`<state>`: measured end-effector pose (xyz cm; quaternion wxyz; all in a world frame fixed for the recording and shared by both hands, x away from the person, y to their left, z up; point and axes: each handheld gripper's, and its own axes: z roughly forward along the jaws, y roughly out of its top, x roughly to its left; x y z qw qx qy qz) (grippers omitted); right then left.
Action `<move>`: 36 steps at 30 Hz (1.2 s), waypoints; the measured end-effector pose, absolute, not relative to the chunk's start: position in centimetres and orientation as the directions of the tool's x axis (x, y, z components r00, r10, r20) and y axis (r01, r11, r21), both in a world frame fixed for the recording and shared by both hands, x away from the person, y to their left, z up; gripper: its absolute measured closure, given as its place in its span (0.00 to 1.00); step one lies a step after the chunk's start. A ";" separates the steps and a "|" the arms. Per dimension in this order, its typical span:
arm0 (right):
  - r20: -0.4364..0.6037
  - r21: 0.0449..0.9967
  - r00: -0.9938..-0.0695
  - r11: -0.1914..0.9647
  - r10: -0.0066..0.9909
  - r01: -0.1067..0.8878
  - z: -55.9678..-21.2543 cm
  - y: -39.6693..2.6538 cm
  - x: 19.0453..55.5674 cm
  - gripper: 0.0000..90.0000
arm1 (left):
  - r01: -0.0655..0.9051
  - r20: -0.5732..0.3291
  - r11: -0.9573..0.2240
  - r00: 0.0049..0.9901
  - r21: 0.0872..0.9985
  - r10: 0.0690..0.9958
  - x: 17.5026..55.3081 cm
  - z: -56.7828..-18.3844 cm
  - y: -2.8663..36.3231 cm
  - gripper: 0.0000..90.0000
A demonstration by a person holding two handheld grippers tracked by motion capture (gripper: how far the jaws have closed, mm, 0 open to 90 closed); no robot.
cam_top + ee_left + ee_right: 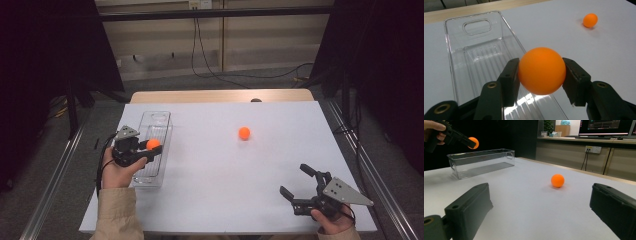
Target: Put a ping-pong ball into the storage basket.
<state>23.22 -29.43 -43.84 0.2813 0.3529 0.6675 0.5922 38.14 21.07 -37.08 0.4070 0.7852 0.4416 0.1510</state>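
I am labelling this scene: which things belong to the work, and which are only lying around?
Belonging to the work:
- held orange ball, in left tool
- clear bin
- second orange ball
- right tool, open

Lying around:
- floor cables
- wall socket

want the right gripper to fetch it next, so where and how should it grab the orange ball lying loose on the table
Grip the loose orange ball across its widest middle, one pad on each side. It is round and sits free on the bare white table, so any side would probably serve. The open right gripper already faces it, so a low, level approach from the person's side looks simplest; closing off-centre could squirt it away.
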 end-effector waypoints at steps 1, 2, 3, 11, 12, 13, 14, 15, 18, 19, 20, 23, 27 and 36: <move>0.042 0.989 -0.592 0.050 0.805 0.138 -43.8 -29.4 23.2 0.03 | 0.571 -0.120 -0.279 0.562 0.772 0.819 38.1 -37.1 21.1 0.56; 0.041 0.989 -0.592 0.050 0.805 0.137 -43.8 -29.4 23.2 0.03 | 0.572 -0.127 -0.268 0.557 0.776 0.821 38.1 -37.0 21.1 0.56; 0.040 0.990 -0.592 0.050 0.805 0.135 -43.8 -29.4 23.2 0.03 | 0.571 -0.121 -0.279 0.563 0.772 0.817 38.1 -37.0 21.3 0.56; 0.041 0.989 -0.593 0.050 0.804 0.136 -43.8 -29.4 23.2 0.03 | 0.575 -0.128 -0.265 0.552 0.774 0.824 38.2 -37.2 21.6 0.56; 0.041 0.989 -0.593 0.050 0.804 0.136 -43.8 -29.4 23.2 0.03 | 0.577 -0.130 -0.261 0.548 0.774 0.827 38.2 -37.2 21.6 0.56; 0.041 0.989 -0.593 0.050 0.804 0.136 -43.8 -29.4 23.2 0.03 | 0.576 -0.129 -0.262 0.549 0.774 0.826 38.2 -37.2 21.7 0.56; 0.041 0.989 -0.593 0.050 0.804 0.136 -43.8 -29.4 23.2 0.03 | 0.575 -0.127 -0.263 0.549 0.774 0.826 38.2 -37.2 21.8 0.56; 0.041 0.989 -0.592 0.050 0.805 0.136 -43.8 -29.4 23.2 0.03 | 0.576 -0.128 -0.260 0.546 0.775 0.828 38.2 -37.3 21.9 0.56; 0.040 0.990 -0.593 0.050 0.805 0.135 -43.8 -29.4 23.2 0.03 | 0.577 -0.130 -0.255 0.541 0.776 0.831 38.2 -37.3 22.0 0.56; 0.041 0.990 -0.593 0.050 0.804 0.135 -43.8 -29.4 23.2 0.03 | 0.577 -0.129 -0.254 0.541 0.776 0.831 38.2 -37.3 22.1 0.56; 0.041 0.990 -0.593 0.050 0.804 0.136 -43.8 -29.4 23.2 0.03 | 0.577 -0.127 -0.255 0.539 0.776 0.833 38.2 -37.4 22.1 0.56; 0.041 0.989 -0.593 0.050 0.804 0.137 -43.8 -29.4 23.2 0.03 | 0.575 -0.124 -0.252 0.535 0.779 0.836 38.3 -37.5 22.1 0.56; 0.041 0.990 -0.593 0.050 0.804 0.135 -43.8 -29.4 23.2 0.03 | 0.576 -0.120 -0.256 0.534 0.776 0.837 38.3 -37.6 22.3 0.56; 0.042 0.989 -0.594 0.049 0.803 0.137 -43.8 -29.4 23.2 0.03 | 0.579 -0.113 -0.255 0.523 0.775 0.845 38.4 -38.0 22.7 0.56</move>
